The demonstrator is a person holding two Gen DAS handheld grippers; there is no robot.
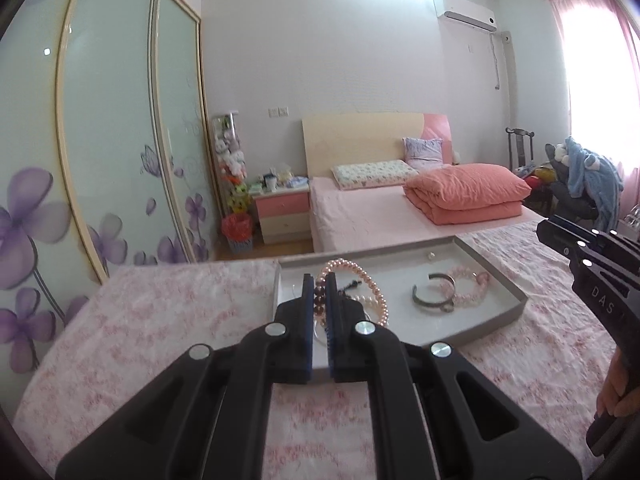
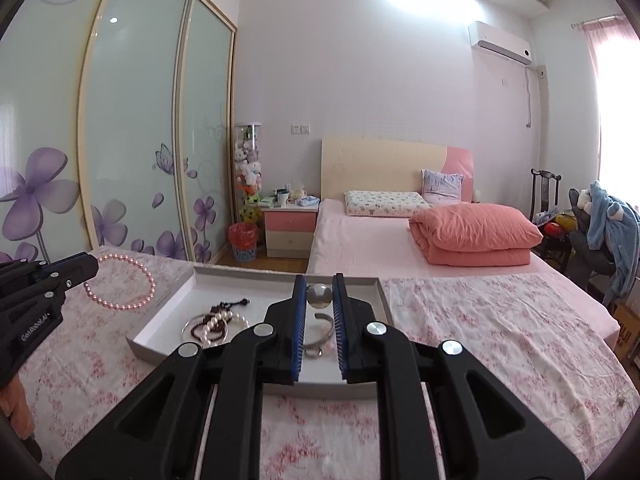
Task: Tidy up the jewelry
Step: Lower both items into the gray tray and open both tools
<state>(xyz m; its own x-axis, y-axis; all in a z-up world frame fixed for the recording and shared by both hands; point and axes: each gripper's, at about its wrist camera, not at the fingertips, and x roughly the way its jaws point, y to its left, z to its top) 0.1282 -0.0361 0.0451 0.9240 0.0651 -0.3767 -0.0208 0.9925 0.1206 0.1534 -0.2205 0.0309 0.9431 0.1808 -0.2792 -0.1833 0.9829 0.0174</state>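
Judged roughly midway, no further. Nearest, spread over the whole surface, a pink floral cloth. On it a shallow grey tray with most of the jewelry lying loose and overlapping, not sorted. At the tray's left end a dark bead bracelet tangled with a white pearl bracelet and a clear bangle. Further right a metal cuff touching a pink bead bracelet. Near the far rim a single tiny pearl-like piece. Well apart on the cloth, off to the right, one small metallic bit, too small to identify. No separate compartments visible, so no telling where each piece belongs. Left to do, by this reading: untangling the pile and laying the pieces out singly.

Fingers of the left gripper nearly together, seemingly clamped on the pink pearl necklace. In the right wrist view the necklace loops out from that gripper's tip, left of the tray and over the cloth. Whether hanging free or resting on the cloth, cannot tell.

Fingers of the right gripper drawn in on a small silvery rounded piece, pinched between the blue pads above the tray's middle. Kind of piece unclear.

Beyond all this a bed, no part of the job.
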